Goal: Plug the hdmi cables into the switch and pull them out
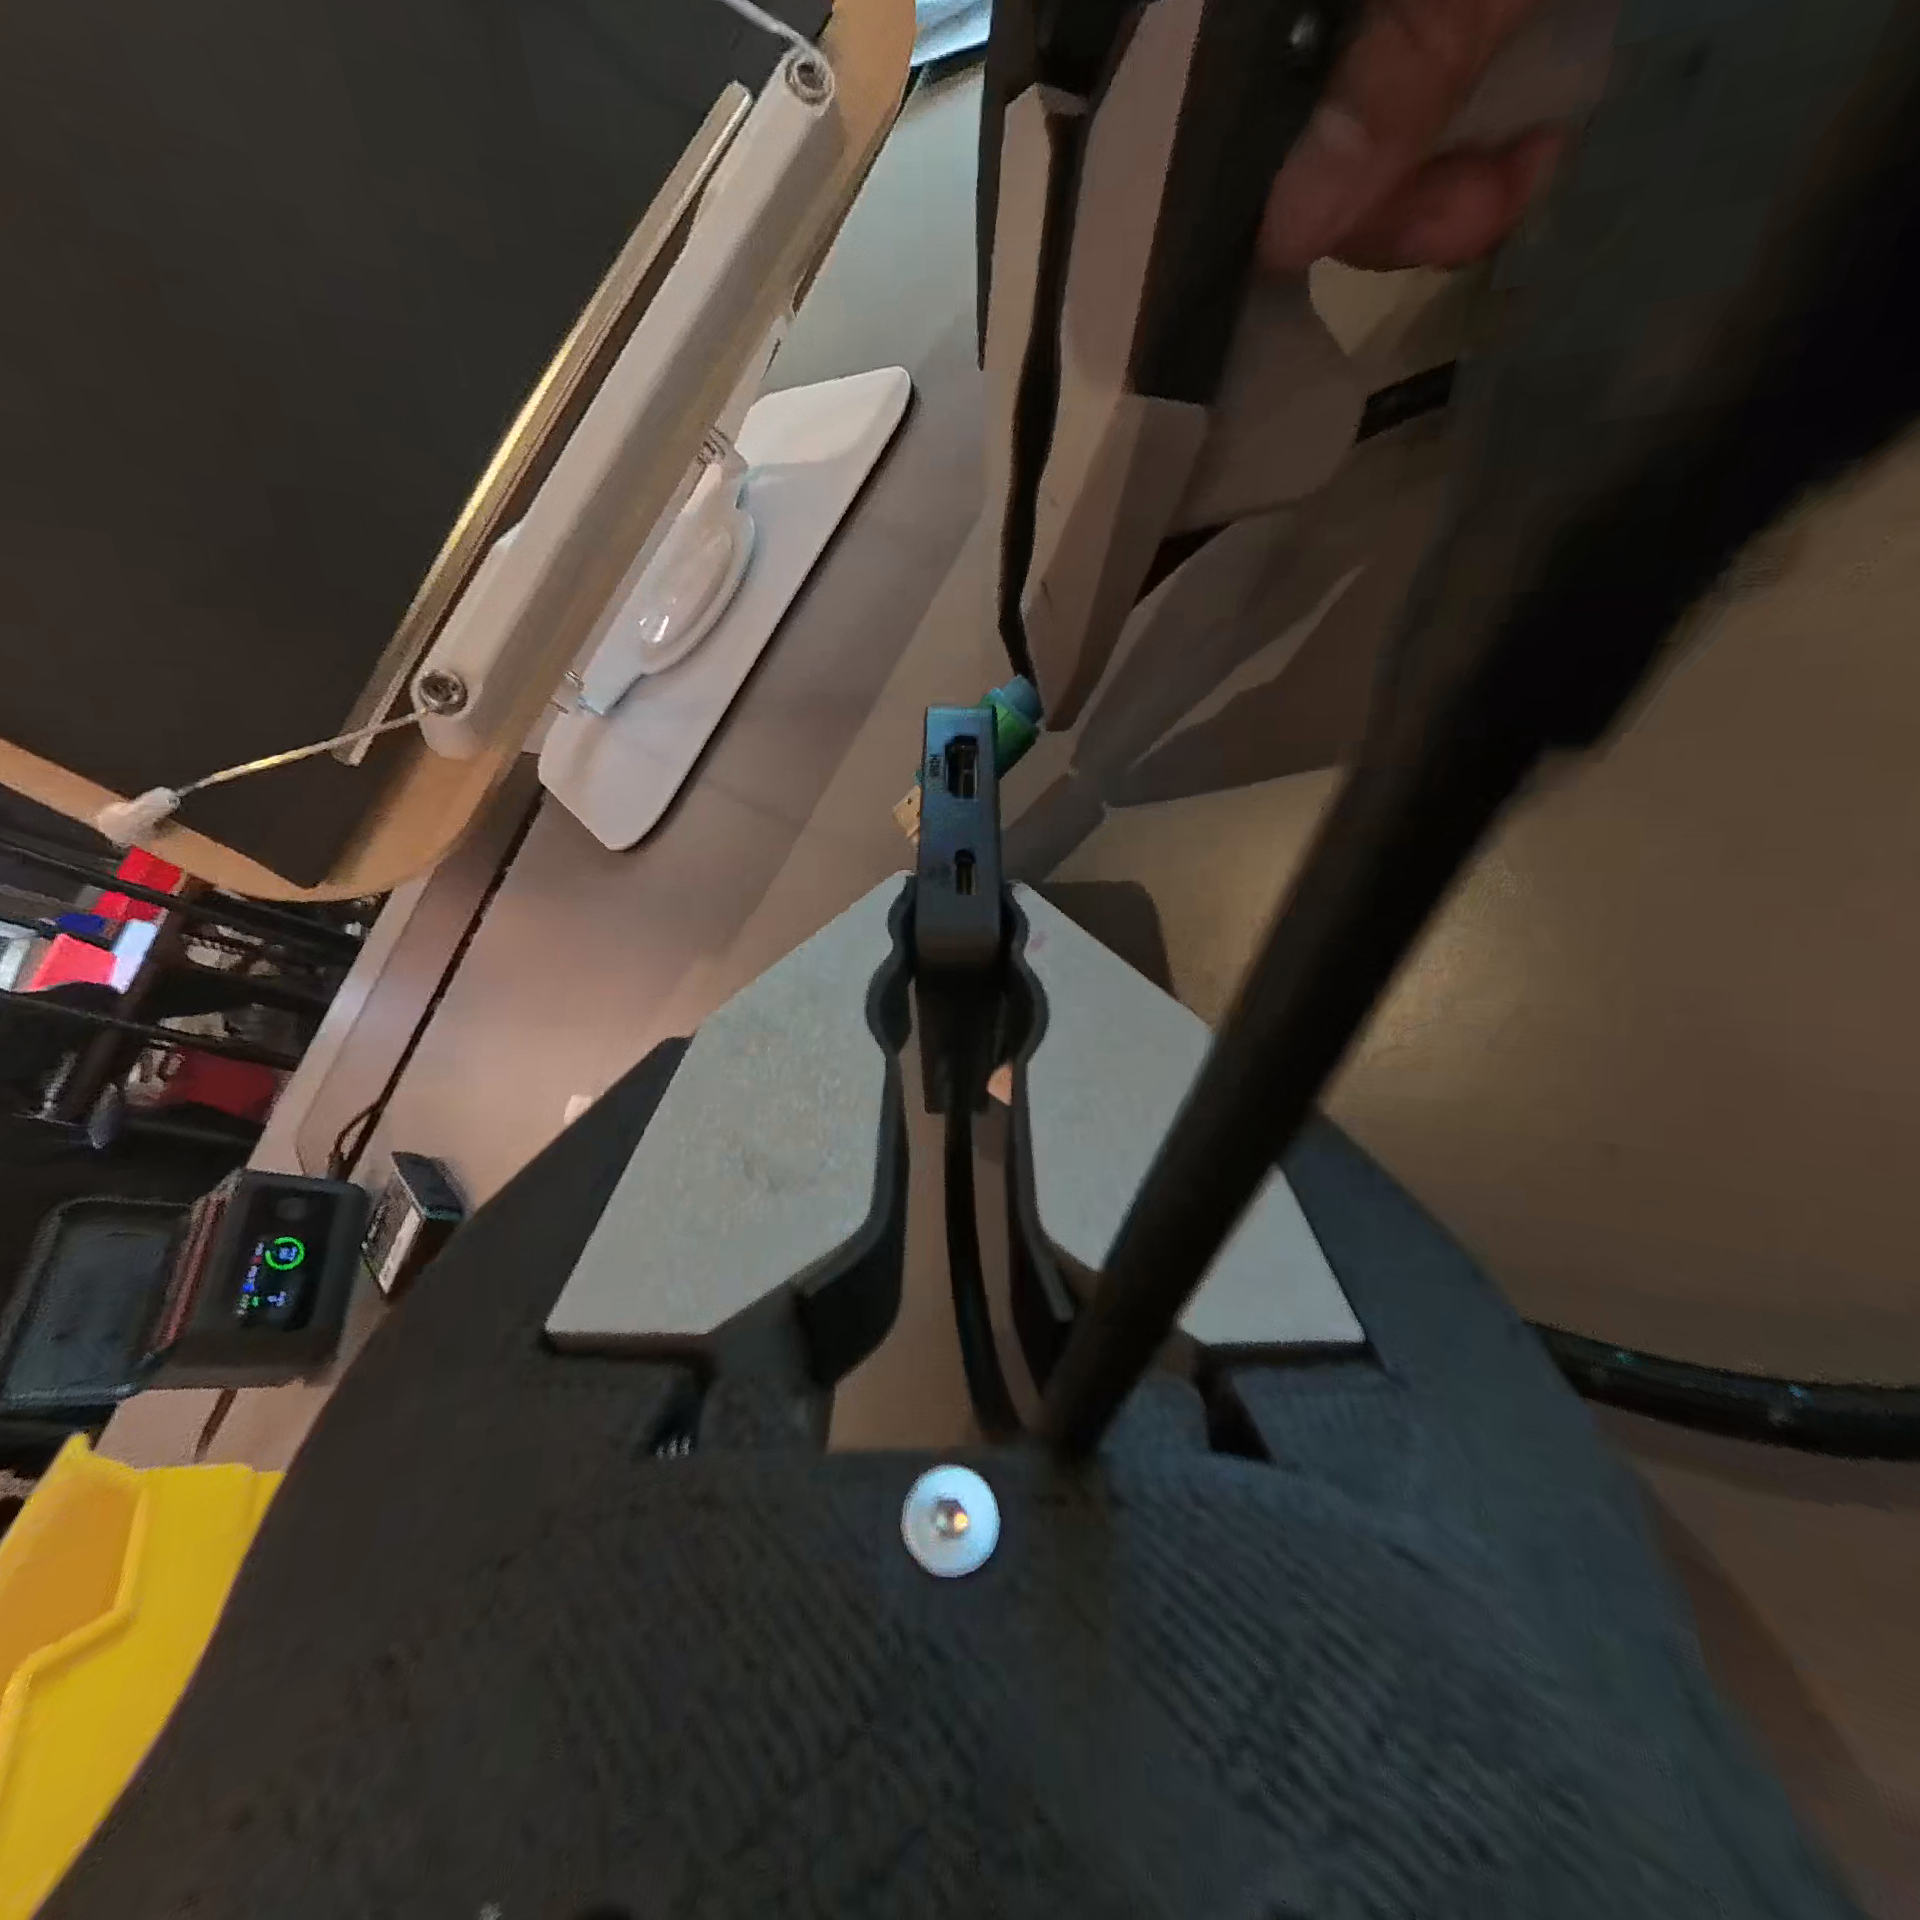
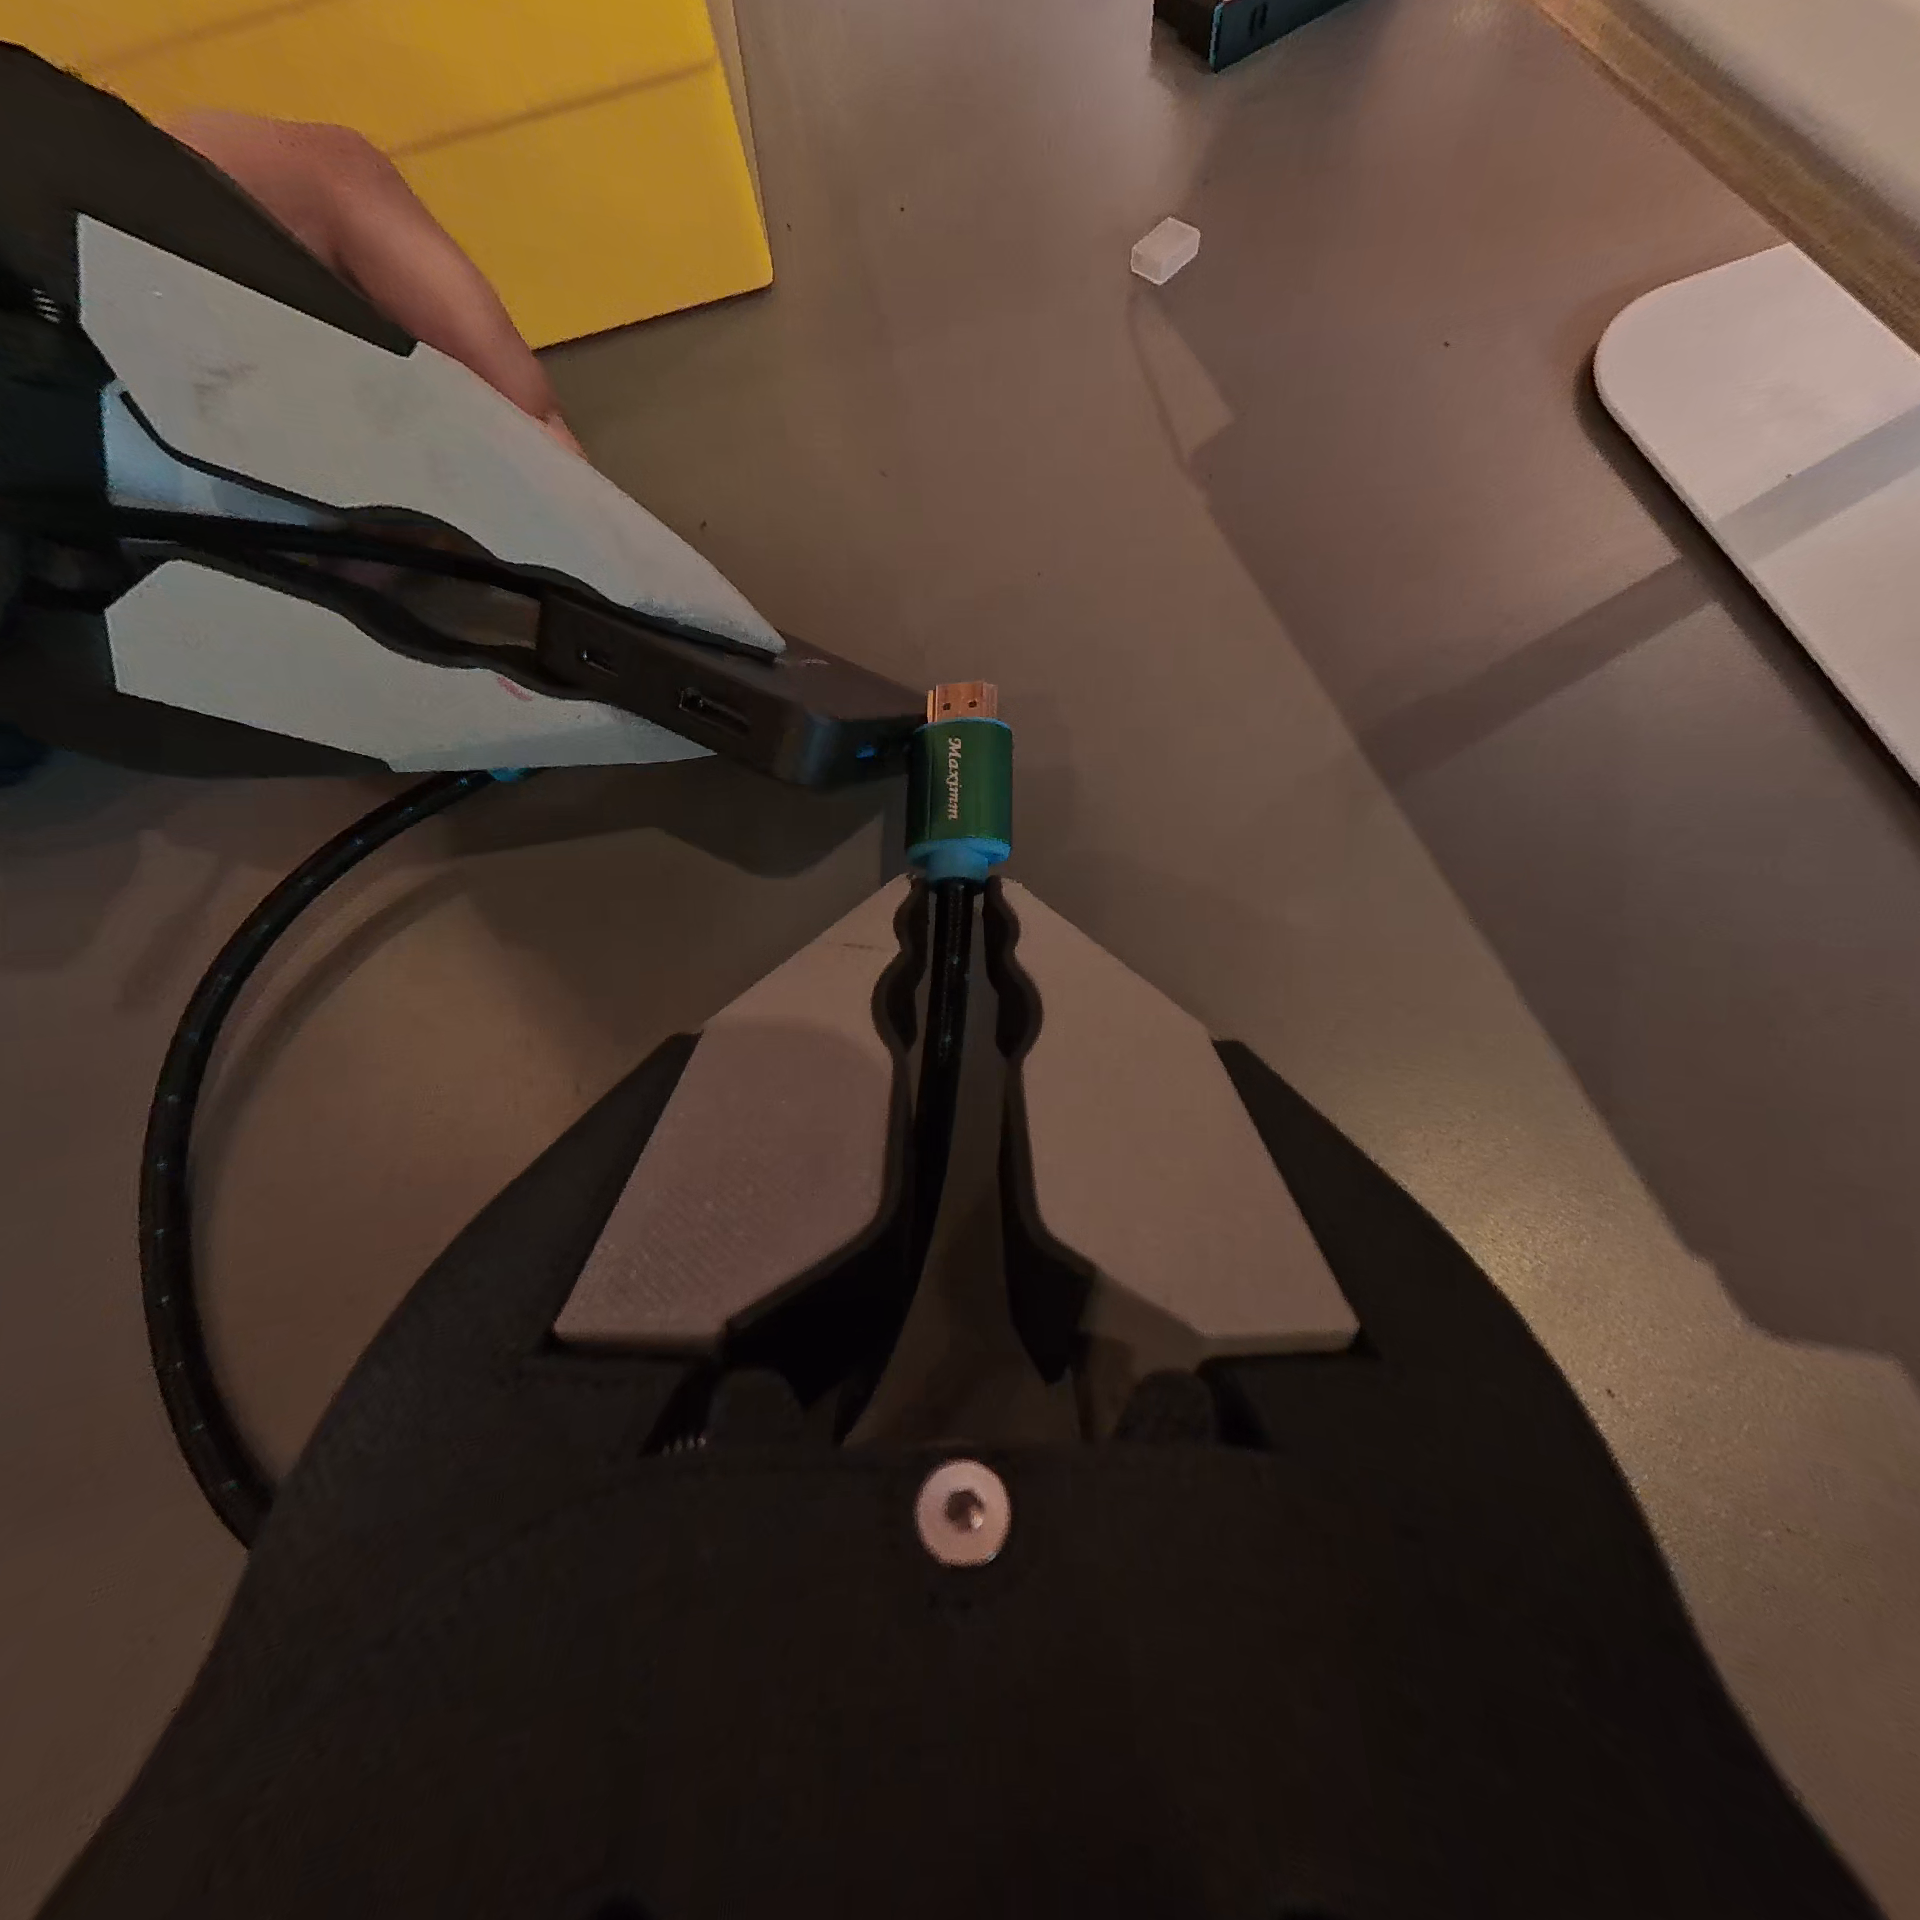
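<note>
L gripper (image 1: 956, 935) was clenched on the black switch (image 1: 961, 831), which stuck out fwd past its tips, ports facing the cam. R gripper (image 2: 951, 894) was clamped on the braided HDMI cable (image 2: 940, 1039) just behind the green plug (image 2: 951, 790); plug's gold tip (image 2: 961, 701) sat right at the switch's (image 2: 831, 717) far corner, not inserted. Yellow bin (image 2: 582, 135) lay beyond the L gripper (image 2: 665, 686) on the table (image 2: 1299, 727)

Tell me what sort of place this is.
Probably an office or lab desk: a white monitor stand base on the grey desktop, shelves of boxes behind, and a small lit electronic device nearby.
</note>
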